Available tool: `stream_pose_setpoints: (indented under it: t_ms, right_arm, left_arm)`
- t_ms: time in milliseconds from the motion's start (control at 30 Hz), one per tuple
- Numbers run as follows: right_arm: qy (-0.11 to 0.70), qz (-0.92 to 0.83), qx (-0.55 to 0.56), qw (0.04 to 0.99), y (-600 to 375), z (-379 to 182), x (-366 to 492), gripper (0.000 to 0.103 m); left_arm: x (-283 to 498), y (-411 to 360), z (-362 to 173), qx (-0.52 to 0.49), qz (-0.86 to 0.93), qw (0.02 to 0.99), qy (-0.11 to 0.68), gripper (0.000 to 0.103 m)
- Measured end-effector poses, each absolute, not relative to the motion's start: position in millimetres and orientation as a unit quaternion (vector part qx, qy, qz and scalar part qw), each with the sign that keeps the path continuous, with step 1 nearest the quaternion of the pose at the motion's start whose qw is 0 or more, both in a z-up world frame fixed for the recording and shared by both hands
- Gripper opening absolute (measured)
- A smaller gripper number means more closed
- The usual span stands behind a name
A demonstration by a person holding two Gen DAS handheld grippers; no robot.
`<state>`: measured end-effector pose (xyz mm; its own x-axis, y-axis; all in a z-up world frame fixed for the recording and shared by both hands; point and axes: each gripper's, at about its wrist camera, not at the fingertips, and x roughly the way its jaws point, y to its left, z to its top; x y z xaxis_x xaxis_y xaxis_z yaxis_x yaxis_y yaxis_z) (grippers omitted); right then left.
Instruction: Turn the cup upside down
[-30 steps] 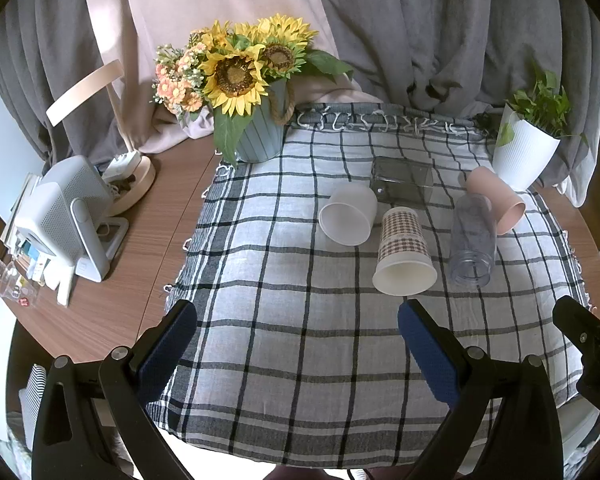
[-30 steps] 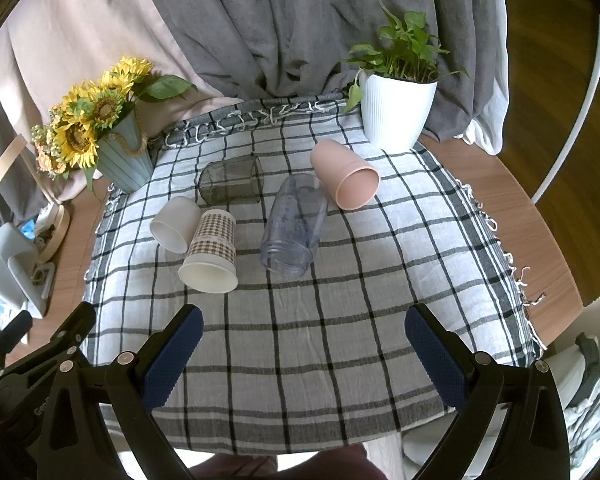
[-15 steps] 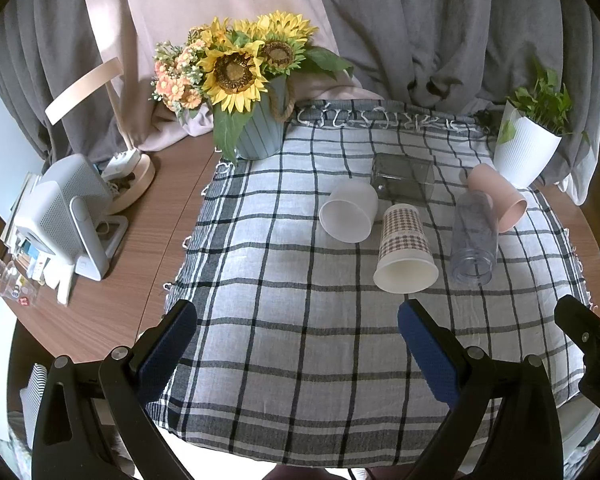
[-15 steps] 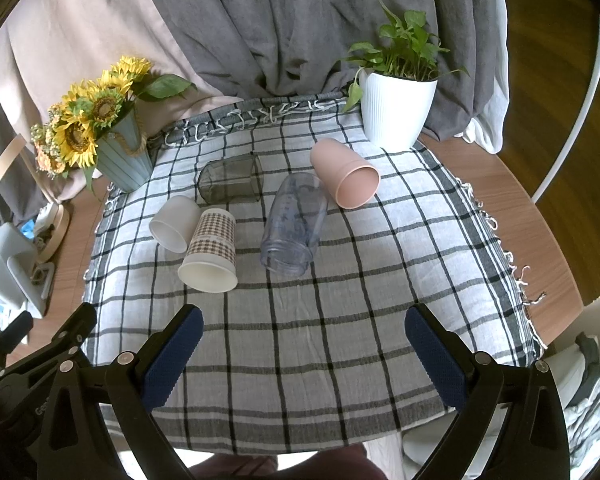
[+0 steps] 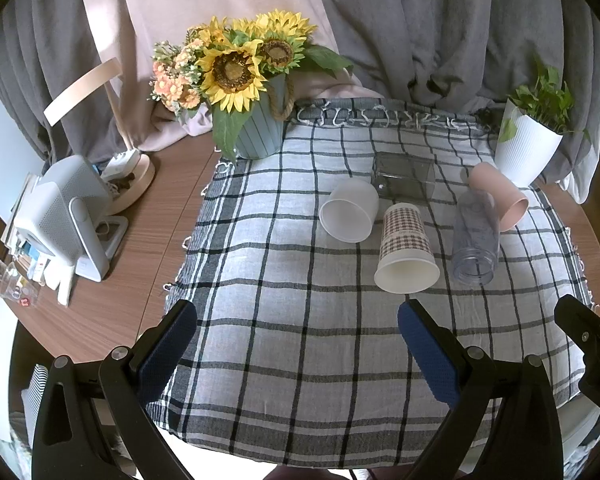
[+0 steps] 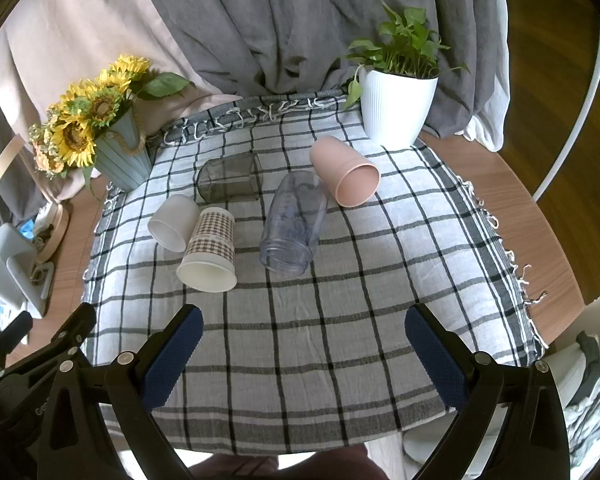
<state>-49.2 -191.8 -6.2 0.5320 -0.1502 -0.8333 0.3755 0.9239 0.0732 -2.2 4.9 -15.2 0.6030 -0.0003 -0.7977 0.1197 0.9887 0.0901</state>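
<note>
**Five cups lie ahead of two empty claws**

Both the left gripper (image 5: 298,344) and right gripper (image 6: 300,346) gape wide, holding nothing. Nearest, just ahead-left of the right one (ahead-right of the left), lies the checked paper cup (image 6: 210,250) on its side, mouth toward the claws, long axis pointing away.
</note>
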Motion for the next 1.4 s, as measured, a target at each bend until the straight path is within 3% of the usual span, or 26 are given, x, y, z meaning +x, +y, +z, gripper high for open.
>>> stream_pose_setpoints:
  t_ms: [367,1400]
  right_arm:
    - [0.467,-0.148,0.124,0.863,-191.6,-5.3,-41.5,0.101]
    - [0.537,-0.116,0.192,0.813,-243.4,-78.1,73.4,0.101]
  left_arm:
    - [3.5,0.6,-26.4,0.082,-0.034,0.887,0.453,0.103]
    - [84.0,-45.1,-68.0,0.098,-0.017,0.836,0.539,0.103]
